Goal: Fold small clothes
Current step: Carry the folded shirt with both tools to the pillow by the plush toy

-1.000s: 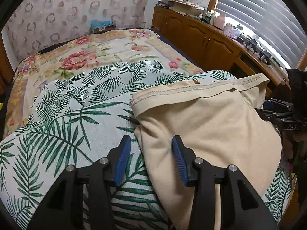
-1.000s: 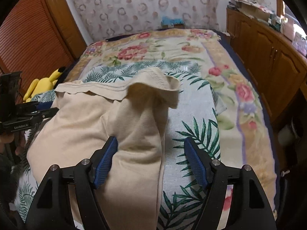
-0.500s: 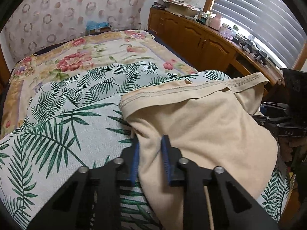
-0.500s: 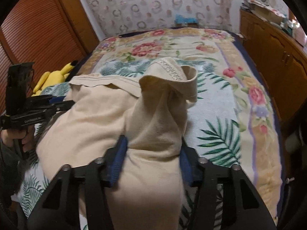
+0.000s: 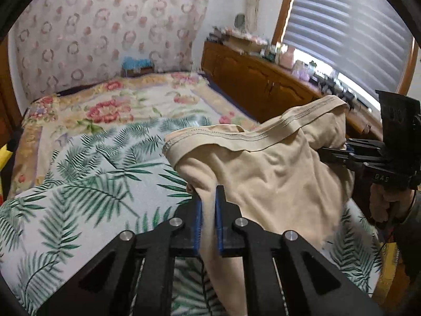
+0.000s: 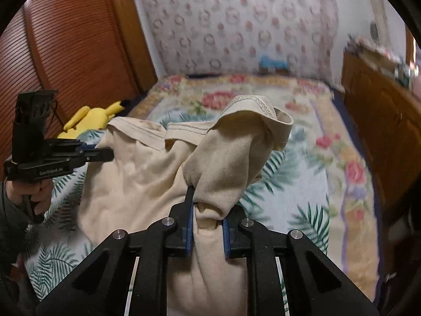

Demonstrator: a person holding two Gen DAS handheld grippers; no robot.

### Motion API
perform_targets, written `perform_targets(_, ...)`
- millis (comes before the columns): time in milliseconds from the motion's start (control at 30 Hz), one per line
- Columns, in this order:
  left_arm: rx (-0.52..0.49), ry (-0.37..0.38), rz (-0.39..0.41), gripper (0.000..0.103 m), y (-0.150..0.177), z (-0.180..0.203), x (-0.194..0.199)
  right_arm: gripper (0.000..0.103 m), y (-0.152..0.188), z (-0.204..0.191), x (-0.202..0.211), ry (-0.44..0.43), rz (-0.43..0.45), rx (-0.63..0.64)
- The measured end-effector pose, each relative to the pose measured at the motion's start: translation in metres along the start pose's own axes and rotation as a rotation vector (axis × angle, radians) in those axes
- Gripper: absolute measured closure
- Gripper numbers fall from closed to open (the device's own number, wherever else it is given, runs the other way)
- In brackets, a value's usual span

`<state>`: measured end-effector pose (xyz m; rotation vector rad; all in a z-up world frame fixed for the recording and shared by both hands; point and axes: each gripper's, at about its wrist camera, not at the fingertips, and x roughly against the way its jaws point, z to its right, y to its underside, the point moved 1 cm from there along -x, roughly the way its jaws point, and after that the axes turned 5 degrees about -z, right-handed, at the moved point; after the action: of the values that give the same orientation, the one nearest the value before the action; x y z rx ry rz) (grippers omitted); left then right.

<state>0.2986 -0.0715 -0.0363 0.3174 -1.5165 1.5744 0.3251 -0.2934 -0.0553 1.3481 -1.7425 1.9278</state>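
A beige garment (image 5: 276, 173) with a stitched waistband is partly lifted off the palm-leaf cover (image 5: 92, 184) of the bed. My left gripper (image 5: 208, 197) is shut on a fold at its left edge; in the right wrist view, this gripper (image 6: 100, 154) bites the cloth from the left. My right gripper (image 6: 209, 210) has its jaws closing on a thick bunch of the beige garment (image 6: 136, 173), the pads pressing into it. From the left wrist view, the right gripper (image 5: 331, 152) sits at the garment's right edge. The cloth sags between both grippers.
The palm-leaf cover (image 6: 289, 192) lies over a floral bedspread (image 5: 110, 110). Wooden cabinets (image 5: 263, 87) run along the right side under a blinded window (image 5: 342, 26). A yellow plush toy (image 6: 89, 117) lies by the louvred wooden door (image 6: 65, 52). A hand (image 6: 31, 187) holds each gripper's handle.
Both grippers closed on the garment's near corners and rose, lifting the cloth off the bed. The waistband now hangs bunched and higher in both views.
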Motion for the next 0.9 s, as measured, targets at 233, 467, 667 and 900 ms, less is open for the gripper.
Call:
perform_targets(233, 0.084, -0.063, 0.119, 0.097, 0.024, -0.042, 0.072, 0.089, -0.041, -0.059, 0.007, -0.019, 0.056, 0.159)
perform_targets(467, 0.220, -0.187, 0.194, 0.097, 0.070, -0.116, 0.138, 0.089, -0.093, -0.151, -0.027, -0.092, 0.061, 0.370)
perform_targets(667, 0.354, -0.291, 0.236, 0.097, 0.123, -0.173, 0.176, 0.089, -0.138, -0.243, -0.071, -0.170, 0.035, 0.565)
perform_targets(900, 0.492, -0.383, 0.199, 0.097, 0.174, -0.224, 0.169, 0.089, -0.161, -0.349, -0.144, -0.187, -0.008, 0.802)
